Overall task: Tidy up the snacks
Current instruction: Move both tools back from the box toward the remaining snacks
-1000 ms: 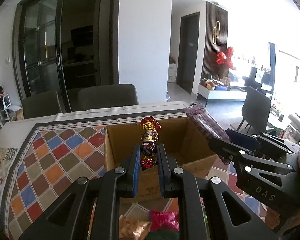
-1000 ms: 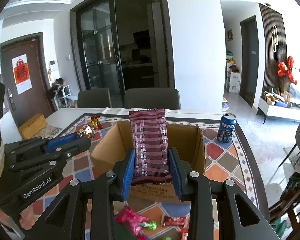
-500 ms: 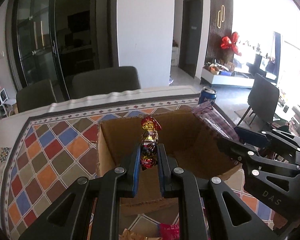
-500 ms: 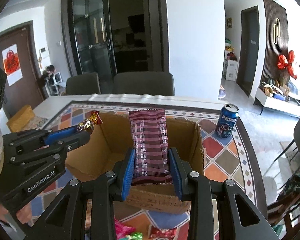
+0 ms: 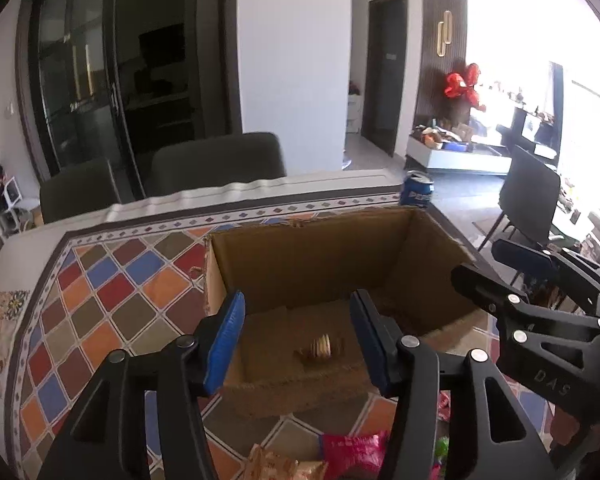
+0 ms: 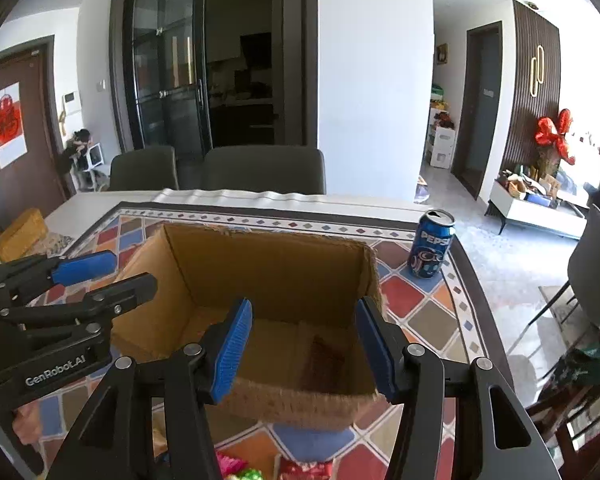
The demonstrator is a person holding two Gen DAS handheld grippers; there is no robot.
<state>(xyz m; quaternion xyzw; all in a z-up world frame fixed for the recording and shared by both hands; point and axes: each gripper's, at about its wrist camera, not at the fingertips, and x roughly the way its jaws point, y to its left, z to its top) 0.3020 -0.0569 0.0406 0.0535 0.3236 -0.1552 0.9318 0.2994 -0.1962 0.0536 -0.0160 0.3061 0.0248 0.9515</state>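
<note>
Bench [image 6: 452, 320] first, under its chequered cloth of red, blue and orange diamonds, with the open cardboard box [image 5: 312, 264] standing on it. Both sets of tongs hang over the near rim: the left tongs [image 5: 298, 338] and the right tongs [image 6: 304, 348] have just been opening, jaws parted to a middling gap with nothing between the blue pads. The snacks are down in the box. A gold-foil candy [image 5: 320, 348] shows as a blur near the front wall, possibly still tumbling, and a dark red striped wafer pack [image 6: 326, 356] lies flat on the floor of the box. More wrapped snacks wait on the cloth in front, a pink packet [image 5: 352, 450] among them. A Pepsi can [image 6: 430, 246] stands open just beside the box's far right corner.

The risk from here, as I judge it: the tongs sit low and close to the front wall, so a careless pull back could snag the cardboard and drag the light box. A wide swing to the right might tip that open can onto the cloth. The candy is small and slippery-looking; the wafer pack is flat and crinkly.
</note>
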